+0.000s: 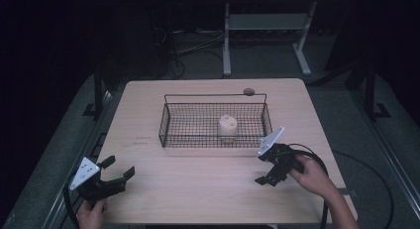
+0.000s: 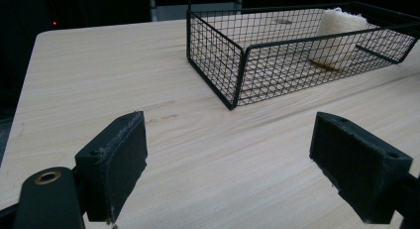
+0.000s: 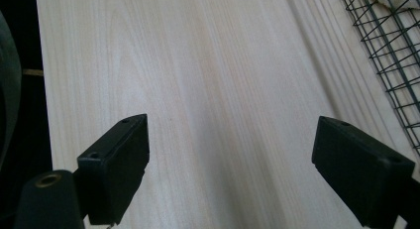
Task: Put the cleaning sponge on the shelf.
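A black wire basket (image 1: 171, 121) stands in the middle of the pale wooden table (image 1: 208, 184). Inside it, toward its right half, a cream, spongy cylinder (image 1: 227, 126) stands upright. My left gripper (image 1: 120, 166) is near the table's front left corner, open and empty, pointing toward the basket. In the left gripper view the gripper (image 2: 228, 140) faces the basket (image 2: 233, 75), with the cylinder (image 2: 337, 38) behind the mesh. My right gripper (image 1: 261, 168) hovers in front of the basket's right end, open and empty. The right gripper view shows its gripper (image 3: 230, 140) above bare wood, with the basket (image 3: 391, 55) at top right.
A small grey disc (image 1: 248, 91) lies by the basket's far rim. Beyond the table are a white metal frame (image 1: 227, 40) and cables on a dark floor. A black cable (image 1: 317, 162) loops from the right gripper across the table's right edge.
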Available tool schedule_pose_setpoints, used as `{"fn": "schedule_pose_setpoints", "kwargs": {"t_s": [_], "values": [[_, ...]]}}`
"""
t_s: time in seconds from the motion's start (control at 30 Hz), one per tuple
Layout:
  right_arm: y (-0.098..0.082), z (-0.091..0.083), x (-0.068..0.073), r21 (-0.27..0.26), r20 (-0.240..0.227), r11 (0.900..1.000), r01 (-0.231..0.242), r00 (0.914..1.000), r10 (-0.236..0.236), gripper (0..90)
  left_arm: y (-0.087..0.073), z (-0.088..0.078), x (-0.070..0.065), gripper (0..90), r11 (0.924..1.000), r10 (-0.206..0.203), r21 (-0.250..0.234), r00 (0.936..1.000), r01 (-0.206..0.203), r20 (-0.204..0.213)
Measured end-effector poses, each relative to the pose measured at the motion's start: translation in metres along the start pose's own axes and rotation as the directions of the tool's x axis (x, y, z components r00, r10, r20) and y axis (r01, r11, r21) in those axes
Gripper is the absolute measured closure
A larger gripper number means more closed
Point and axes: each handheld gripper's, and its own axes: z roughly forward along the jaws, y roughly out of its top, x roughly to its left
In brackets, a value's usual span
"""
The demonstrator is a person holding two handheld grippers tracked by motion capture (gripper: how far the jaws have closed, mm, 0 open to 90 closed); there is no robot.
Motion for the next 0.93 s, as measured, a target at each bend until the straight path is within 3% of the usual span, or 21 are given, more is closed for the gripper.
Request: {"fn": "schedule_pose_setpoints", "kwargs": {"t_s": [0.4, 0.93], "values": [[-0.023, 0.006, 0.008, -0.017, 0.002, 0.999, -0.036, 0.9994, 0.036, 14.3, 0.000, 0.000, 0.000, 13.9, 1.0000, 0.003, 0.001, 1.0000, -0.003, 0.000], [-0.040, 0.010, 0.022, -0.030, 0.030, 0.999, -0.037, 0.9988, 0.038, 14.3, 0.000, 0.001, -0.001, 14.0, 1.0000, 0.004, 0.001, 1.0000, -0.004, 0.000]]}}
